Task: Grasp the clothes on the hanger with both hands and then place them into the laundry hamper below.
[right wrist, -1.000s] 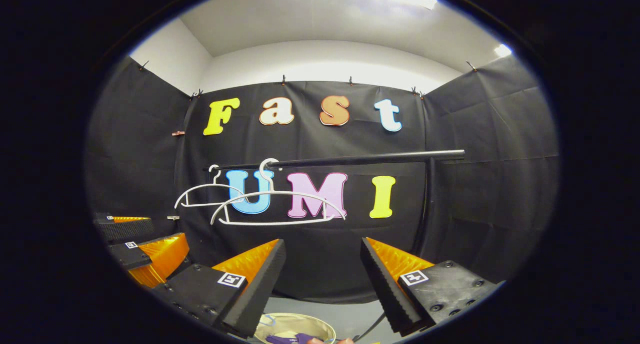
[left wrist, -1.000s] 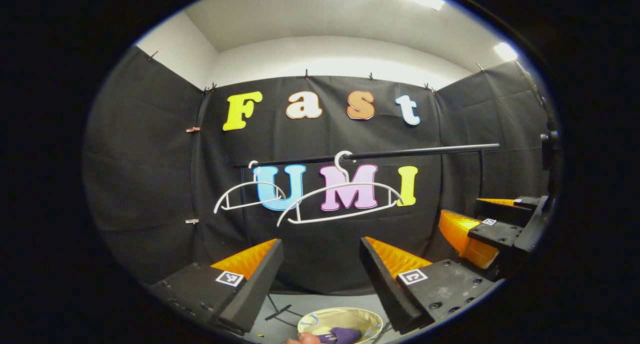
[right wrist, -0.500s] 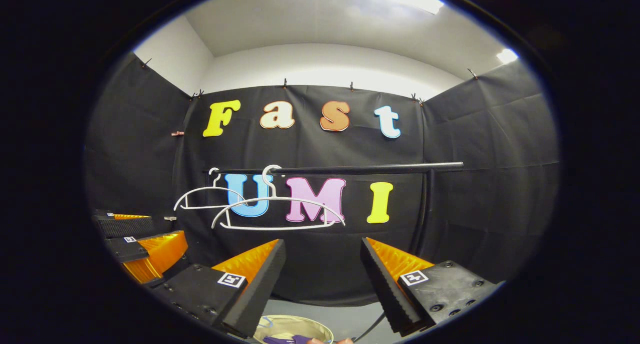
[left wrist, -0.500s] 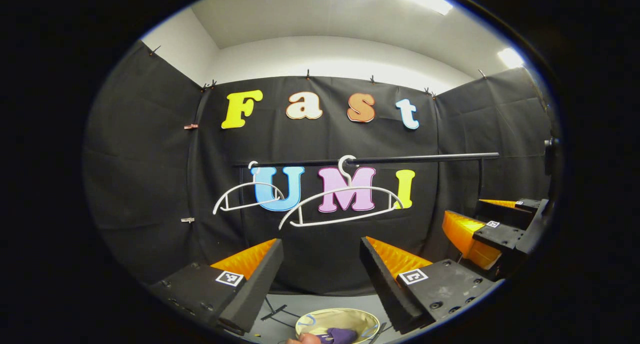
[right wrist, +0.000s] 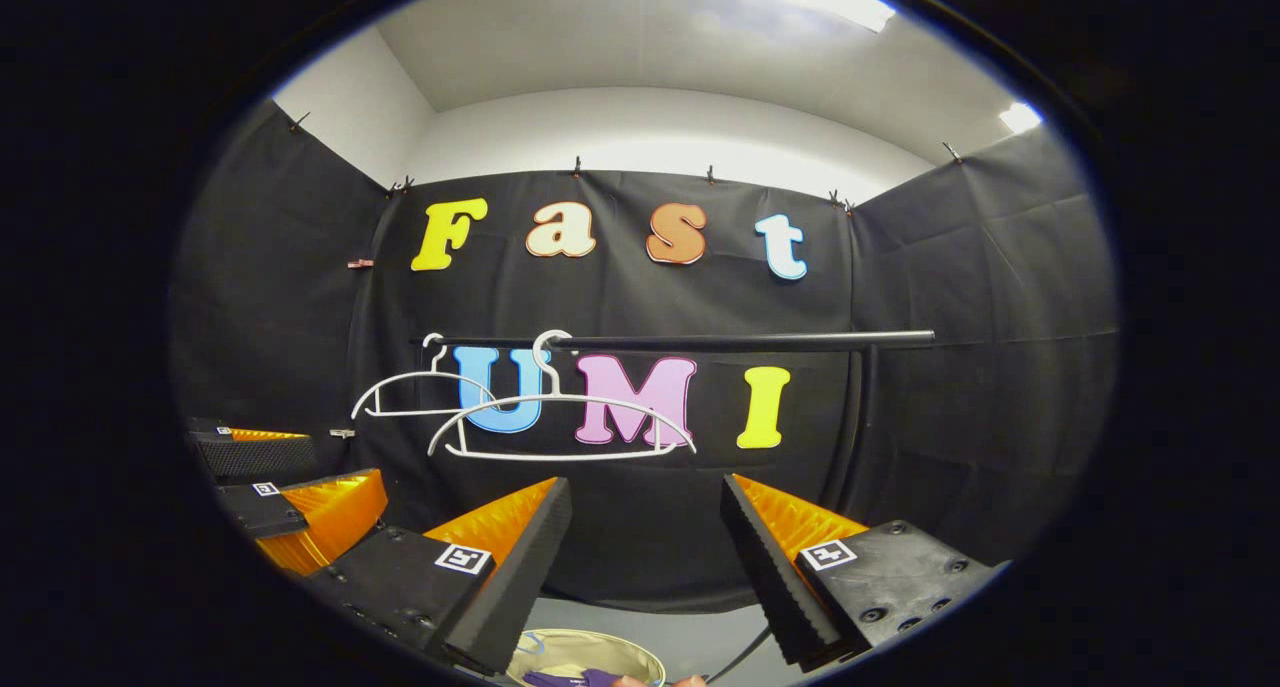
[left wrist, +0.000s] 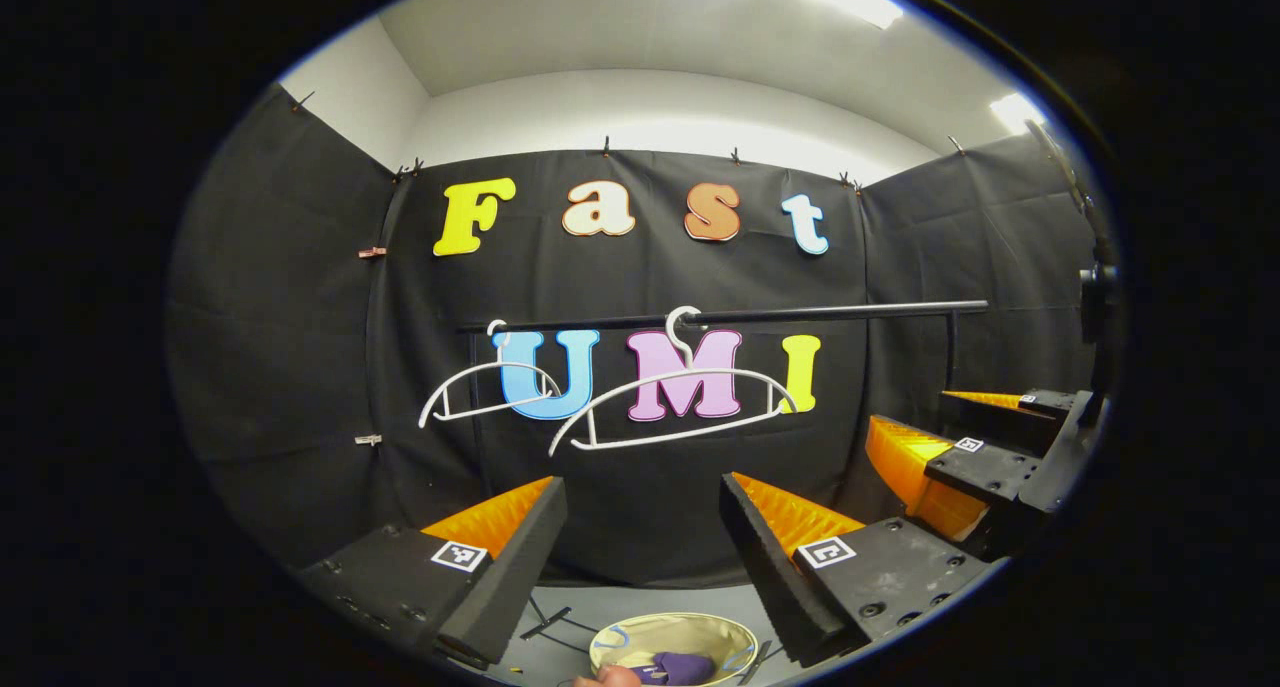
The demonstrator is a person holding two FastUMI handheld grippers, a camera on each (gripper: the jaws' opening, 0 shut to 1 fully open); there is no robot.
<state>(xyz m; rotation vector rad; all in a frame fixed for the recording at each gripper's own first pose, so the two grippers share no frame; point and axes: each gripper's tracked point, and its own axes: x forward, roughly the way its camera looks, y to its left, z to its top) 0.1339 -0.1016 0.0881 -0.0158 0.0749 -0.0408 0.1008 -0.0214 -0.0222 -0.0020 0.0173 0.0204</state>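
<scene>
we hold the left gripper and right gripper with fingers spread, gripping nothing; purple clothes lie in the hamper under bare hangers on the rail.

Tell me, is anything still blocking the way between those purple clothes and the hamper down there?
Nothing visible does. The purple clothes already lie inside the hamper on the floor. Both hangers on the rail hang bare. The left gripper and right gripper are open and hold nothing.
</scene>
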